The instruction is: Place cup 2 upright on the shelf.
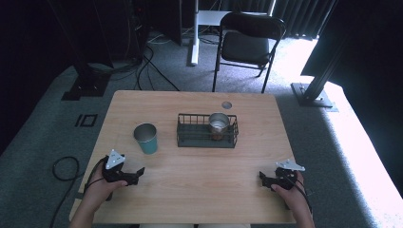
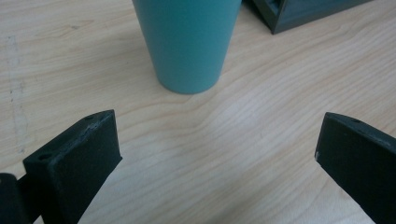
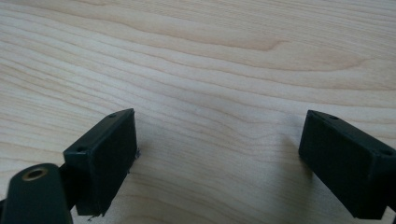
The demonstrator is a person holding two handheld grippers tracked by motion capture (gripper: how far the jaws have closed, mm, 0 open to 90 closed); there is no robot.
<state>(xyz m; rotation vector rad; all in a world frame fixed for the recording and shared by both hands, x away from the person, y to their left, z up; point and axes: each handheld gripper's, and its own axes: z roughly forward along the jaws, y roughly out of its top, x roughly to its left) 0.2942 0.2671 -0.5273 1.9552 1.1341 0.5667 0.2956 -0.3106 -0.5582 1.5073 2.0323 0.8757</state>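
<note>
**Teal cup ahead of the left tool, ready for a mid-wall grip**

The teal cup (image 1: pixel 145 138) stands upright on the bench (image 1: pixel 199 190), just left of the wire basket (image 1: pixel 207 137), which holds a metal cup (image 1: pixel 218 124). The left tool (image 1: pixel 134 175) rests near it with jaws spread wide and empty; in the left gripper view the cup's tapered wall (image 2: pixel 189 42) sits straight ahead between them. The right tool (image 1: pixel 264 179) is also wide open over bare wood, well apart from everything.

The cup looks light, rigid and smooth, so it may slip upward out of a squeeze on the taper. Closing squarely on the middle of the wall seems safest; it would tip easily if nudged near the rim.
</note>
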